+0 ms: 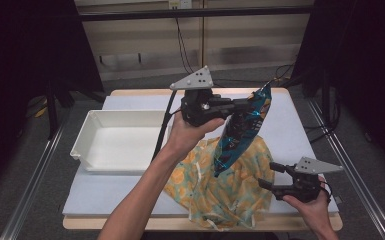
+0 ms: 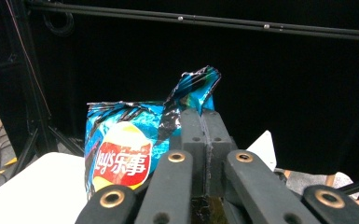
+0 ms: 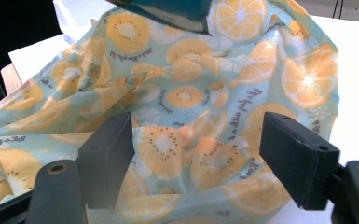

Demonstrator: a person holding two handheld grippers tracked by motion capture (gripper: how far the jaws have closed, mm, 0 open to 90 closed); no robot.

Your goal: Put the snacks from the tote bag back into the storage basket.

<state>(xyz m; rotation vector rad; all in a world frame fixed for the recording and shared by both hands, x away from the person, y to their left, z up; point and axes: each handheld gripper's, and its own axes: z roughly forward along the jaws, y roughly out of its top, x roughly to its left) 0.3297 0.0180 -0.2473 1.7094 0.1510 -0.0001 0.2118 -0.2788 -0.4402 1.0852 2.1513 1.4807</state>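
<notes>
High view | left gripper (image 1: 240,105) clamped on chip bag (image 1: 240,131), lifted above table's middle, likely for bagging | right gripper (image 1: 275,176) jaws wide apart by fruit-print bag (image 1: 215,190) at front edge

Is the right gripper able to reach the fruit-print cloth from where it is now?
Probably yes. The right gripper is open at the edge of the fruit-print cloth, and nothing lies between them. The chip bag, held up by the left gripper, hangs above the cloth, not in the way.
</notes>
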